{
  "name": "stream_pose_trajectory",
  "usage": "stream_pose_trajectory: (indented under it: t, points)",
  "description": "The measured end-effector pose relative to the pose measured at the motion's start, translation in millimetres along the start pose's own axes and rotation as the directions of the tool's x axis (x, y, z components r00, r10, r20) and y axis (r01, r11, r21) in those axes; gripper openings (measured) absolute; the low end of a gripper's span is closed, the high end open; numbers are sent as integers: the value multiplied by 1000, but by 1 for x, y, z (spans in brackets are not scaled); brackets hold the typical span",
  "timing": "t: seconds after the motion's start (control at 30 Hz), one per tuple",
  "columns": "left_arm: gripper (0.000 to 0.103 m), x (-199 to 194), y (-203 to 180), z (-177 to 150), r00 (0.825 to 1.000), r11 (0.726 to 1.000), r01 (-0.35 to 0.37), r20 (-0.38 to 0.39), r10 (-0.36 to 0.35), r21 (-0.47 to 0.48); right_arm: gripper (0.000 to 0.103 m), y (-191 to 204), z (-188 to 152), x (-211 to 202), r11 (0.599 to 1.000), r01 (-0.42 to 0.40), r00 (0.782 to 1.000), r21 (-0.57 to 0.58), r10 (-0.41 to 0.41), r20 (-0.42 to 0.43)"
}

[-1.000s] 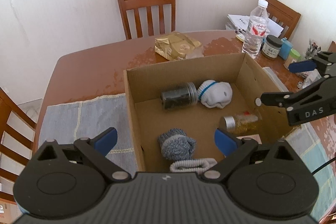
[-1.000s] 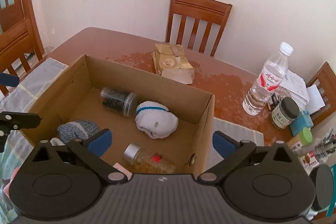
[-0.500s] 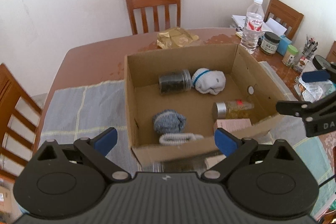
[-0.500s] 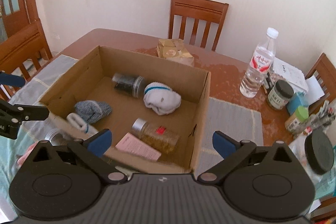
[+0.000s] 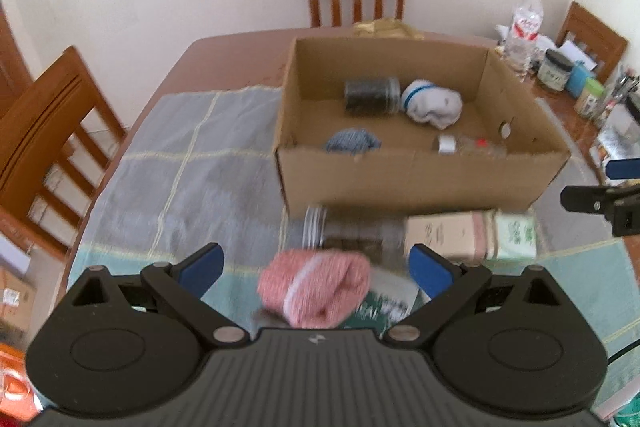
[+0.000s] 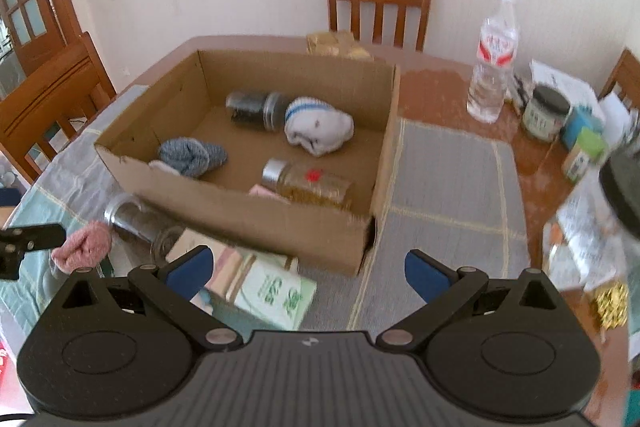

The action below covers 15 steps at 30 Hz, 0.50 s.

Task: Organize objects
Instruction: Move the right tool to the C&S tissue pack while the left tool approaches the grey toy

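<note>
Left wrist view now shows both grippers pulled back from the cardboard box [image 5: 420, 183], revealing a pink sock [image 5: 316, 291] and clear jar [image 5: 344, 231] waiting outside. Left gripper [image 5: 316, 267] and right gripper [image 6: 306, 269] are spread wide, empty, so sorting remains.

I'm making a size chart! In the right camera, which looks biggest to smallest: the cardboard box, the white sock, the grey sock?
1. cardboard box
2. white sock
3. grey sock, though the two socks look close.

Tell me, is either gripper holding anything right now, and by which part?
Nothing is held. The left gripper and the right gripper are both open; the pink sock lies unclamped on the cloth.
</note>
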<state>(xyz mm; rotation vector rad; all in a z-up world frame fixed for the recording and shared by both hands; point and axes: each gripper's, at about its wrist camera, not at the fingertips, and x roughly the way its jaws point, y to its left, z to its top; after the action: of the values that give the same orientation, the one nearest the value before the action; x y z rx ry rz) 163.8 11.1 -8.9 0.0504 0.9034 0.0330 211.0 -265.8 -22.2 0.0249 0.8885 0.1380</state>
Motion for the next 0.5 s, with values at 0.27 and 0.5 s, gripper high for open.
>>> stream_pose_trajectory:
  t: [0.27, 0.5]
  points:
    - [99, 3, 1, -36, 999, 999, -39, 5, 39, -23, 103, -2, -23, 20, 995, 12, 999, 98, -7, -49]
    - [99, 19, 16, -58, 999, 999, -24, -28, 23, -27, 103, 4, -24, 46, 982, 24, 997, 187, -9, -77]
